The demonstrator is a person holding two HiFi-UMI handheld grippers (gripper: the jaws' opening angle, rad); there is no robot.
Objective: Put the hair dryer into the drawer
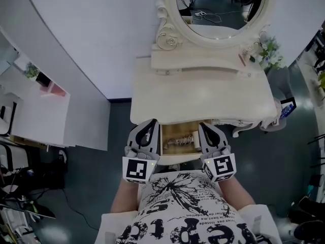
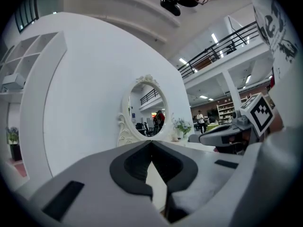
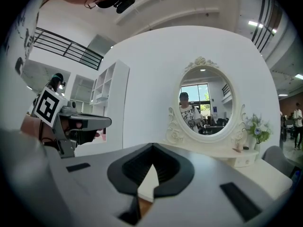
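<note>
The cream dressing table [image 1: 203,93] has its front drawer [image 1: 177,159] pulled open. Inside lies a pale hair dryer [image 1: 180,139] with what looks like a coiled cord. My left gripper [image 1: 151,122] is held level over the drawer's left side, jaws shut and empty. My right gripper [image 1: 204,126] is over the drawer's right side, also shut with nothing in it. In the left gripper view the jaws [image 2: 151,142] meet at the tips, with the right gripper [image 2: 236,129] alongside. In the right gripper view the jaws [image 3: 152,145] are closed too.
An oval mirror [image 1: 221,9] stands at the back of the table, with a flower pot [image 1: 269,52] at its right. A curved white wall runs behind. A white shelf unit [image 1: 35,111] is at the left, with cables on the floor below it.
</note>
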